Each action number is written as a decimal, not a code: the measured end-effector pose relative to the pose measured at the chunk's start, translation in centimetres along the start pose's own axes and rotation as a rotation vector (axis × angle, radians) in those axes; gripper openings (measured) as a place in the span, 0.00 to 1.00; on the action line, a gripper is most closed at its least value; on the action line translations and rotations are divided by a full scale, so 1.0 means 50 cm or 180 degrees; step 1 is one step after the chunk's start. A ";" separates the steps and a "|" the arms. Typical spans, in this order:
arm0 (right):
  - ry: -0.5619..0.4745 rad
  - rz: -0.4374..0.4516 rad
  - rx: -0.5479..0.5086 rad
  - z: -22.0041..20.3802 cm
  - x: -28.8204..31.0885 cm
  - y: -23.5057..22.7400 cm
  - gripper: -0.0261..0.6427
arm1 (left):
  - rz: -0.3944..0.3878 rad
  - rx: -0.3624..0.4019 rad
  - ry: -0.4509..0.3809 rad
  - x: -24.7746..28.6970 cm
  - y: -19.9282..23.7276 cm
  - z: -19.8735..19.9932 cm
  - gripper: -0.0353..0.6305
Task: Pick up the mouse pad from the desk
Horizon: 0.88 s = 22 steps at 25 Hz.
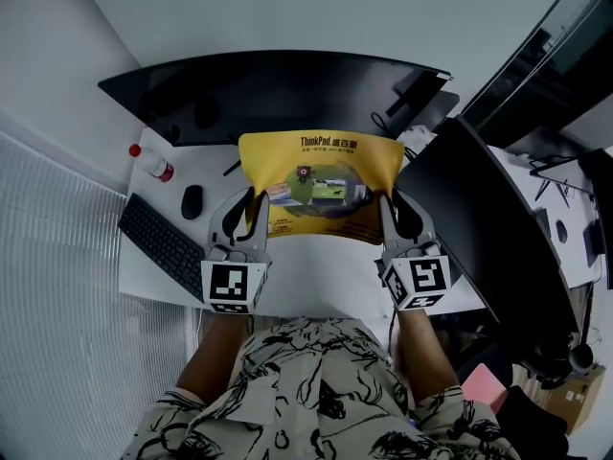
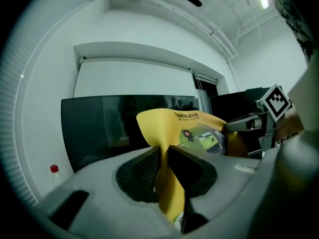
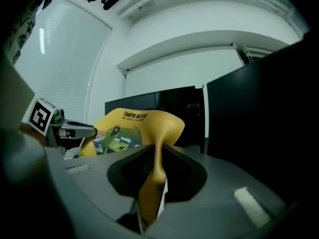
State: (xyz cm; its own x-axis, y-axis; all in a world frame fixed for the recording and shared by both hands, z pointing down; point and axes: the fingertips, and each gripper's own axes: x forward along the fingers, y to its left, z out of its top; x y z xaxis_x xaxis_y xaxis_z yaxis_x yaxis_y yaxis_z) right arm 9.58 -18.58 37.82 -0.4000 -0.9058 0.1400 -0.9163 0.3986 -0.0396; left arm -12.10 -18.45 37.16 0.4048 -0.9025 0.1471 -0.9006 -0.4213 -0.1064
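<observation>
Item: yellow mouse pad [image 1: 321, 185] | Place: aloft over desk [image 1: 316, 266] | left gripper [image 2: 164, 156]: pinching its left edge | right gripper [image 3: 158, 158]: pinching its right edge | Why: twin pinch likely keeps the limp sheet spread.

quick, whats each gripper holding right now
left gripper: tongs closed on the yellow mouse pad, left edge
right gripper: tongs closed on the same mouse pad, right edge

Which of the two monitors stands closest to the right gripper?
The flat dark monitor on the right, beside the right gripper; the curved monitor stands farther, behind the yellow mouse pad.
</observation>
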 end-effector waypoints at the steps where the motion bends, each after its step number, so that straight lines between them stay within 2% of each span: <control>1: -0.0044 -0.0006 -0.0014 0.013 -0.004 0.002 0.14 | 0.0003 0.0018 -0.0036 -0.002 0.001 0.012 0.17; 13: -0.0485 -0.0013 -0.0101 0.153 -0.074 0.015 0.14 | 0.0003 0.0160 -0.0482 -0.055 -0.009 0.152 0.17; 22: -0.0734 -0.0065 -0.0255 0.208 -0.108 0.029 0.14 | -0.0125 -0.0041 -0.0646 -0.083 -0.011 0.194 0.17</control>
State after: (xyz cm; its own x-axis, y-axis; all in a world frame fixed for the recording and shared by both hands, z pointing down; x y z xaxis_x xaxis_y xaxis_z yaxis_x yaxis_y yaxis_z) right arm 10.21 -14.59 26.70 -0.3838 -0.9191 -0.0898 -0.9234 0.3816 0.0410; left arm -11.77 -15.35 27.06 0.4620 -0.8854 -0.0506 -0.8850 -0.4565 -0.0916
